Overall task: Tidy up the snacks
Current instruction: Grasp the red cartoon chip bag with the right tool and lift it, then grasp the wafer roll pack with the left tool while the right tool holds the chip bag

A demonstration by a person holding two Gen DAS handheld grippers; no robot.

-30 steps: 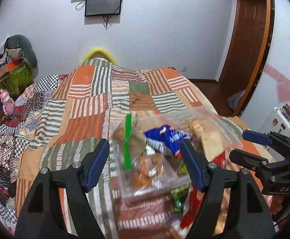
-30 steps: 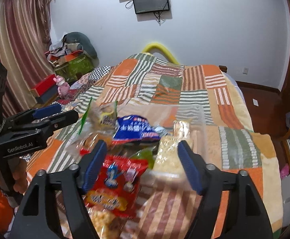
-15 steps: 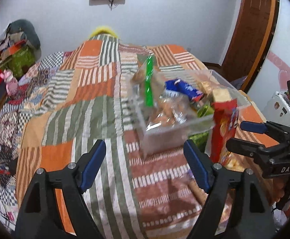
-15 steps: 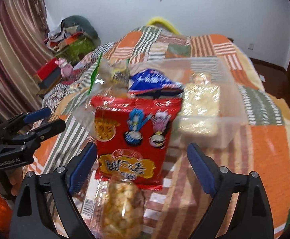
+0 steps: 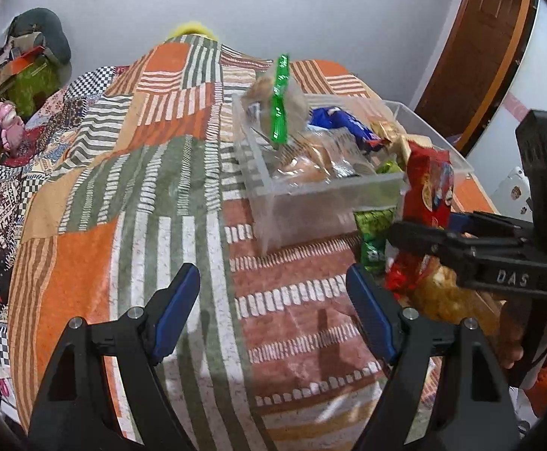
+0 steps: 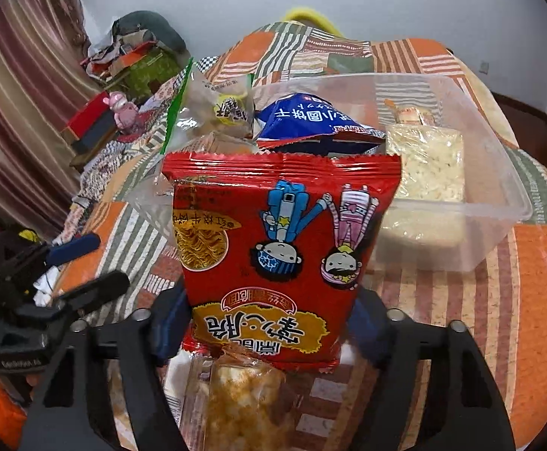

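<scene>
2 claw-mounted views, shared snack bin [image 5: 333,191]

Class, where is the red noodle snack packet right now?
The red noodle snack packet stands upright between the right gripper fingers, just in front of the clear plastic bin, above a puffed snack bag on the bedspread.

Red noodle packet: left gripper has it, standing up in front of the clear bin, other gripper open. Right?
Wrong gripper. The right gripper has the red noodle packet, standing in front of the clear bin; the left gripper is open. The right wrist view shows it.
</scene>
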